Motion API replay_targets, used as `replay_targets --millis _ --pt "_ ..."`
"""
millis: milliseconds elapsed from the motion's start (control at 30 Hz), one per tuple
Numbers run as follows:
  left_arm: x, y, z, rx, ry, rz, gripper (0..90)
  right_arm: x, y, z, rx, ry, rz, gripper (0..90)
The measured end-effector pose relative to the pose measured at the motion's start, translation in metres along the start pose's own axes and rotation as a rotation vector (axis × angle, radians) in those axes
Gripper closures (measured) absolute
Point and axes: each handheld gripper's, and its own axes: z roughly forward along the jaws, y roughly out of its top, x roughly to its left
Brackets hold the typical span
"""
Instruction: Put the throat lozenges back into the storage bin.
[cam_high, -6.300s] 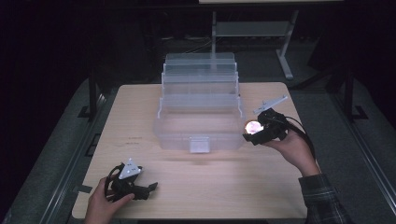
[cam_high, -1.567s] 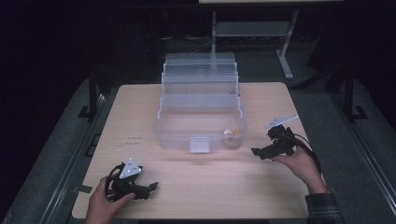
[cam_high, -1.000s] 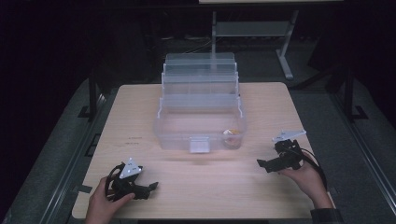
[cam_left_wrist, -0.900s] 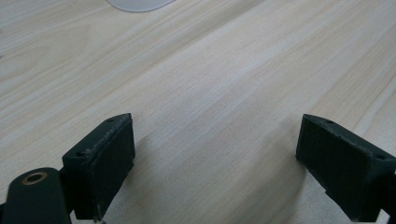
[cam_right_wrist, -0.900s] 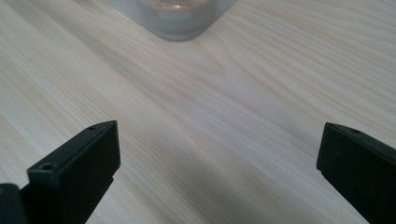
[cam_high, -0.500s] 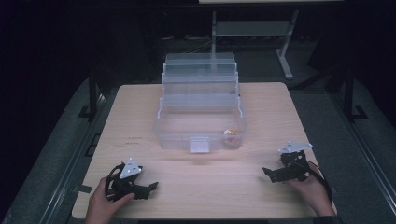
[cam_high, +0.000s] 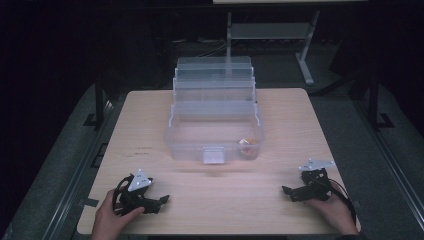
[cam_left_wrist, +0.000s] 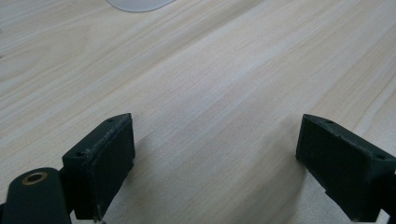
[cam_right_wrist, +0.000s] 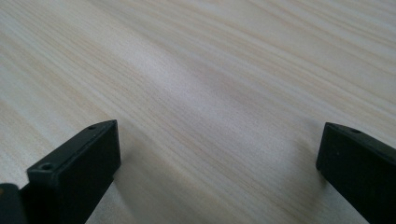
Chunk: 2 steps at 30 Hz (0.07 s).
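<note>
1. High view:
   - Surface (cam_high: 280, 125) of pale wood, ringed by dark floor.
   - Clear plastic tiered organiser box (cam_high: 214, 117) at centre, trays stepped up toward the far edge, small latch tab on the near wall.
   - Small round orange-and-white object (cam_high: 248, 144) inside the bottom tray, near right corner, seen through the wall; kind cannot be told.
   - Left gripper (cam_high: 159, 201) down at the near left corner, held in the left hand (cam_high: 112, 220), grey three-cornered plate on top, cable looped beside.
   - Right gripper (cam_high: 289, 191) at the near right, held in the right hand (cam_high: 334, 212), well apart from the box.
   - Metal stand legs (cam_high: 305, 55) beyond the far edge.
   - Nothing between either gripper and the box.

2. Left gripper view:
   - Black fingers (cam_left_wrist: 100, 161) spread wide, gripping nothing, bare wood grain between.
   - Rounded pale translucent edge at the top, likely the box corner; too little shown to be sure.

3. Right gripper view:
   - Black fingers (cam_right_wrist: 77, 170) likewise parted wide and empty, low over plain wood grain.
</note>
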Motion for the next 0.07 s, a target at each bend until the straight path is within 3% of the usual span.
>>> replay_targets --millis 67 --pt "-0.0001 0.0000 0.0000 0.000 0.000 0.000 10.8 0.0001 -0.0024 0.0002 -0.022 0.000 0.003 0.0"
